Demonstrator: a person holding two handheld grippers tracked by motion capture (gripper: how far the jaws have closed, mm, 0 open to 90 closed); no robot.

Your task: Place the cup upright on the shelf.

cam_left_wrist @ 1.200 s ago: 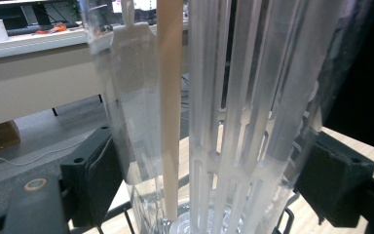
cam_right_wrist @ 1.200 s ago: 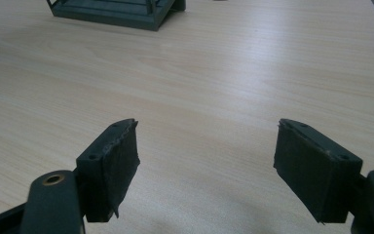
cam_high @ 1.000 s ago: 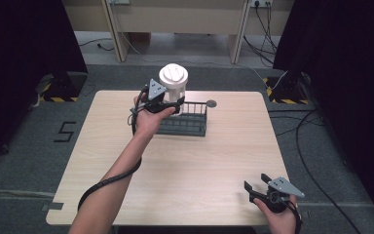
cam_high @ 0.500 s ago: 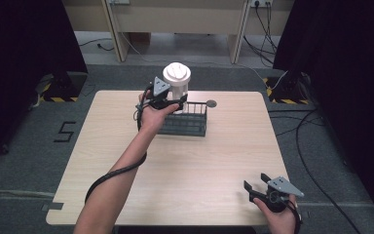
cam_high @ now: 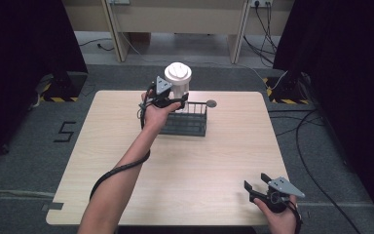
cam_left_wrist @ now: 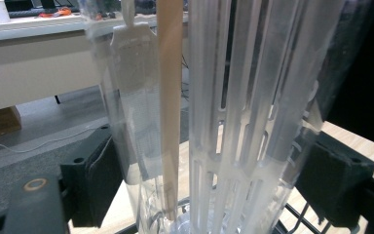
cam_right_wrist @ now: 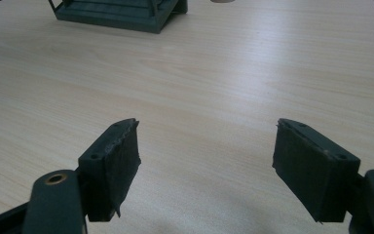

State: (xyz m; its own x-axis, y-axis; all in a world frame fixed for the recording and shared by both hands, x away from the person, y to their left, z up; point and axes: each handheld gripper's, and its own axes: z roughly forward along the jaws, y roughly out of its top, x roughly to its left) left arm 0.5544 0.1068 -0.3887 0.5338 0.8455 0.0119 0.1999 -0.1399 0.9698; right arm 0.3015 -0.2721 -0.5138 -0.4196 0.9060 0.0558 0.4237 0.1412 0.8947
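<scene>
A tall clear slotted plastic holder point(cam_high: 177, 83) with a round white top stands upright at the far left corner of a dark wire basket point(cam_high: 191, 126). My left gripper point(cam_high: 169, 101) is shut on the holder's side. In the left gripper view the holder point(cam_left_wrist: 243, 112) sits between both jaws, with a wooden stick point(cam_left_wrist: 169, 97) and a flat white utensil point(cam_left_wrist: 136, 92) inside it. I cannot tell whether its base rests in the basket. Near the table's front right corner my right gripper point(cam_high: 259, 186) is open over bare wood, and its own view point(cam_right_wrist: 207, 161) shows nothing between the pads.
A small grey round piece on a thin stem point(cam_high: 211, 103) lies just beyond the basket's right end. The basket point(cam_right_wrist: 117, 12) shows at the top of the right gripper view. The light wooden table point(cam_high: 214, 161) has dark floor and cables around it.
My left hand has drifted slightly right and away with the holder in its grip. The right gripper has stayed where it was, still open.
</scene>
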